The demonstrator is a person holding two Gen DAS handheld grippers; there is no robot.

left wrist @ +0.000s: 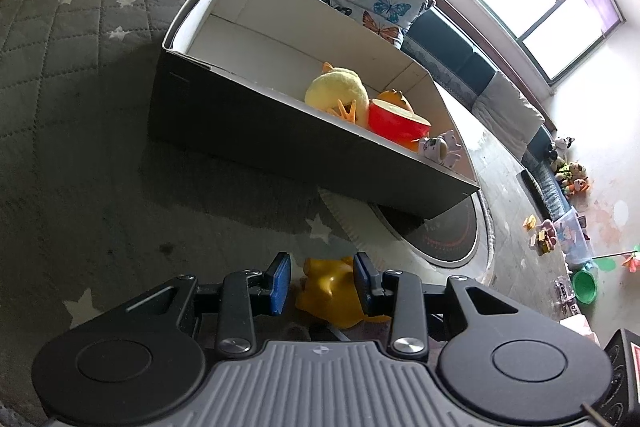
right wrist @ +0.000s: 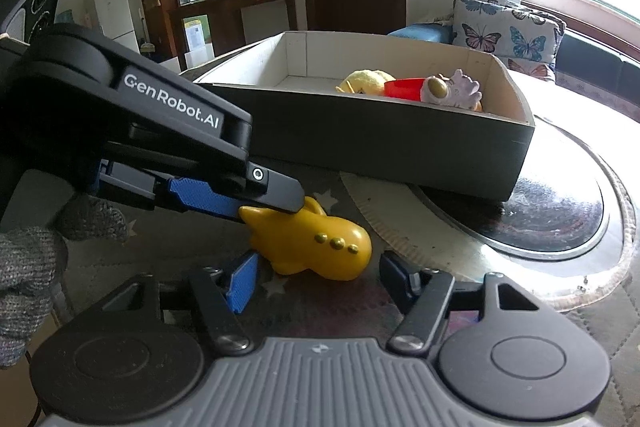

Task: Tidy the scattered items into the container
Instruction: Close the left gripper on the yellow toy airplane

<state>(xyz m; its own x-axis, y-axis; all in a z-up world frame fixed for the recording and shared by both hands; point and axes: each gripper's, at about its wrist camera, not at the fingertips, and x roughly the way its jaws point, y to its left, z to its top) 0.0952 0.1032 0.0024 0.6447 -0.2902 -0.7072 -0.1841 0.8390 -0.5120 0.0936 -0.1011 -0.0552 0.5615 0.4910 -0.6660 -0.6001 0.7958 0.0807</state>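
Left wrist view: the left gripper (left wrist: 322,281) has its blue fingers (left wrist: 279,283) set either side of a yellow toy (left wrist: 326,291) lying on the grey star-patterned cloth (left wrist: 80,147) of the table; whether they press it I cannot tell. Right wrist view: the right gripper (right wrist: 316,277) has its fingers spread wide, just beside the toy's rounded end. Behind stands the dark cardboard box (right wrist: 380,147), holding a yellow plush chick (left wrist: 338,95), a red cup (left wrist: 394,125) and a small white figure (right wrist: 452,89) at one end.
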